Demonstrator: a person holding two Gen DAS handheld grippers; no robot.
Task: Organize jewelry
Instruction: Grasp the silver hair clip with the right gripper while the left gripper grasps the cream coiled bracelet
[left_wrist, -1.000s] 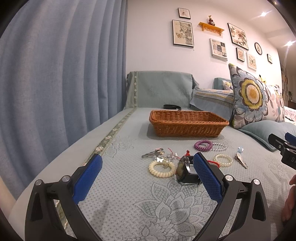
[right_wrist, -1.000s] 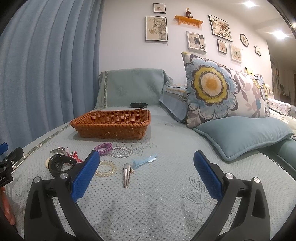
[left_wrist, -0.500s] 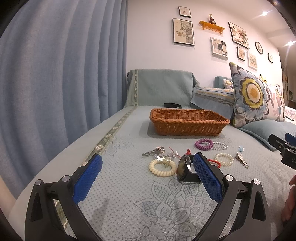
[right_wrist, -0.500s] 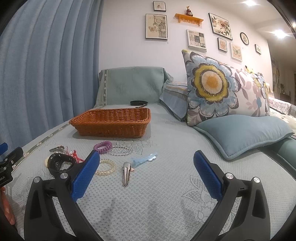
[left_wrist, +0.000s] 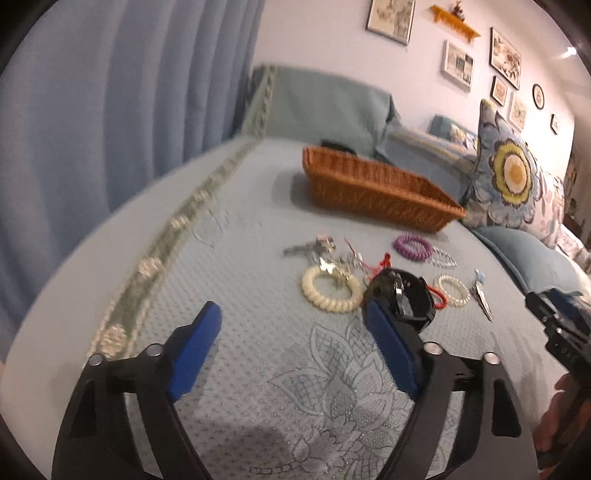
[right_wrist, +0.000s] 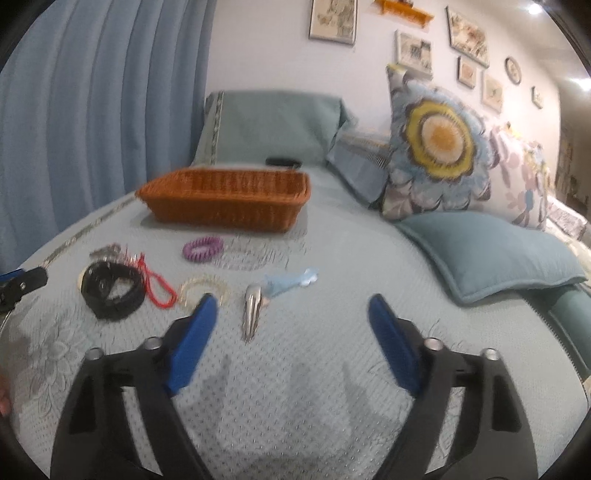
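Jewelry lies scattered on the blue-green bedspread in front of a brown wicker basket (left_wrist: 376, 192) (right_wrist: 225, 195). A black watch (left_wrist: 402, 299) (right_wrist: 110, 291), a cream coil bracelet (left_wrist: 330, 291), a purple coil bracelet (left_wrist: 412, 247) (right_wrist: 203, 249), a pearl bracelet (left_wrist: 452, 290) (right_wrist: 205, 290), a red cord (right_wrist: 159, 286), a silver hair clip (right_wrist: 253, 308) and a light blue clip (right_wrist: 291, 282) show. My left gripper (left_wrist: 291, 315) is open and empty, its right finger just before the watch. My right gripper (right_wrist: 291, 308) is open and empty, with the silver clip between its fingers.
A flowered pillow (right_wrist: 439, 151) and a plain teal cushion (right_wrist: 487, 251) lie to the right. A blue curtain (left_wrist: 110, 110) hangs on the left. A covered headboard (right_wrist: 269, 125) stands behind the basket. A small dark object (right_wrist: 282, 161) lies beyond the basket.
Both grippers have tilted down and moved forward towards the jewelry. The items now sit closer and higher between the fingers. Both grippers stay open.
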